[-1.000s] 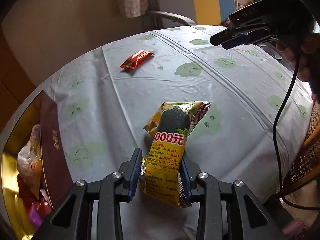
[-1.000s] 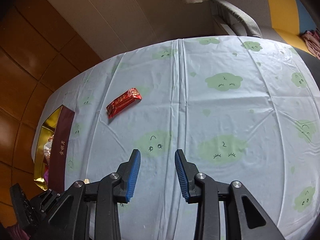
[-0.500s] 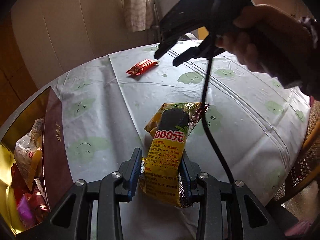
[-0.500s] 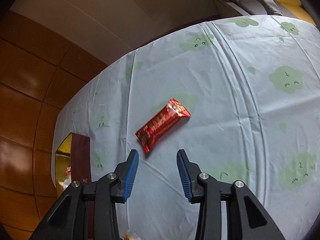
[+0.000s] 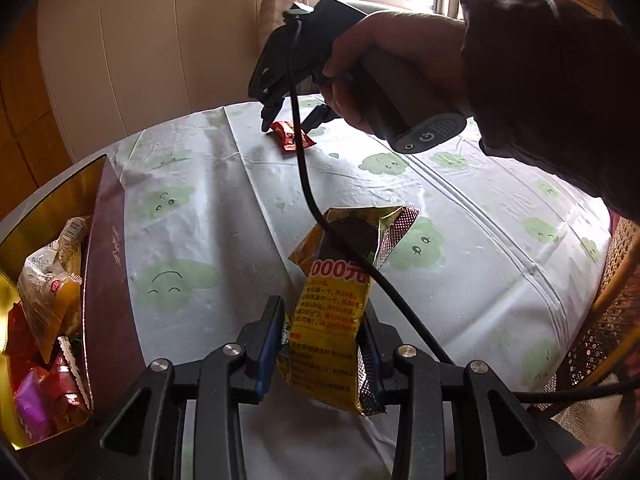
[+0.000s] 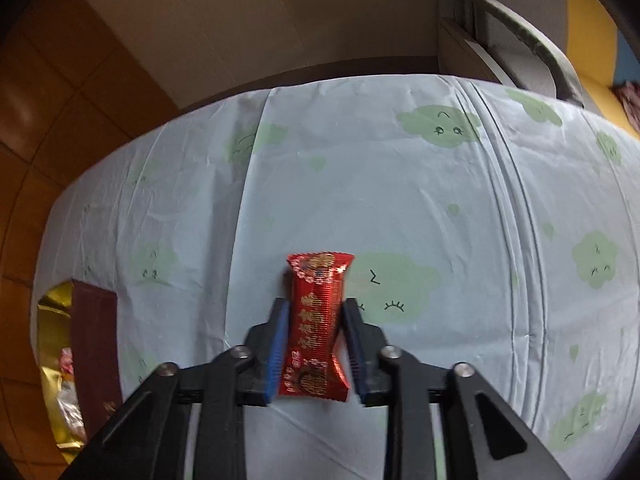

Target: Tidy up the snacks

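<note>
The left gripper (image 5: 322, 344) clamps a crinkled yellow packet (image 5: 334, 312) printed with red figures, as before. Farther off, the right gripper (image 6: 313, 344), jaws just closed, pinches the single red foil bar (image 6: 316, 328) that lay loose beyond its fingertips a second ago. Left of the fingers, one gold-lined box (image 5: 106, 264) holds perhaps six snacks.

The right gripper (image 6: 314, 344) reached the red snack bar (image 6: 316, 324) and has just closed on it

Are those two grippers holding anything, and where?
Left gripper pinches the yellow snack bag near its lower half; right gripper pinches the red candy bar mid-length.
</note>
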`<action>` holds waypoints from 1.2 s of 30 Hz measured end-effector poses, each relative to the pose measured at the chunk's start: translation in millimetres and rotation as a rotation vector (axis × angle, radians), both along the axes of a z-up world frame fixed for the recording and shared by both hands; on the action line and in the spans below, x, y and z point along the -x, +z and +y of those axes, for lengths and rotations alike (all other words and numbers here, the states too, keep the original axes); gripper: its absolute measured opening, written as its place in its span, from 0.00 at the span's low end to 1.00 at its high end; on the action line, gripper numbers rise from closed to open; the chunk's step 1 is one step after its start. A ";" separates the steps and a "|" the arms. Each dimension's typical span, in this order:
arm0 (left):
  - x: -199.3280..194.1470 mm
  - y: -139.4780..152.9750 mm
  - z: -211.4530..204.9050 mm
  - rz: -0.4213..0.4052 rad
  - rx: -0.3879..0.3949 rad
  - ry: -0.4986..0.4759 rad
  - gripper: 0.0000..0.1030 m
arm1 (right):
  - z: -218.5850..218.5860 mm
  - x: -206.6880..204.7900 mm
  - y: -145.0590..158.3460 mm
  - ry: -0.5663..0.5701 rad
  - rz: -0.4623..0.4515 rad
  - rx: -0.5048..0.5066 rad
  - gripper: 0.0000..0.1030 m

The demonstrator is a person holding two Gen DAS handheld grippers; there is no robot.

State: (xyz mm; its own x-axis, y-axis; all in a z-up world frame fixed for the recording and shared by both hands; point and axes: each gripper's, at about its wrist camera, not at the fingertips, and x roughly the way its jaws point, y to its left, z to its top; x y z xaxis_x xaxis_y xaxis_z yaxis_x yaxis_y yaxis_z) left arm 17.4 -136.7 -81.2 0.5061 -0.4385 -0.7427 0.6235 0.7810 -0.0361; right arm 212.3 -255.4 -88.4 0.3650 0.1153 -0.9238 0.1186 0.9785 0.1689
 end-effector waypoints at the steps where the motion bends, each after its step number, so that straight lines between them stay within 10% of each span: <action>1: 0.8 0.8 0.4 0.000 0.001 0.000 0.36 | 3.3 5.2 0.7 0.039 0.002 0.024 0.22; 17: -8.7 -1.2 -2.0 0.030 0.003 0.035 0.36 | -36.0 158.7 -9.7 0.306 0.012 0.178 0.22; 36: -7.5 27.0 2.9 0.071 -0.029 0.135 0.34 | -31.2 163.1 -7.4 0.357 -0.027 0.207 0.24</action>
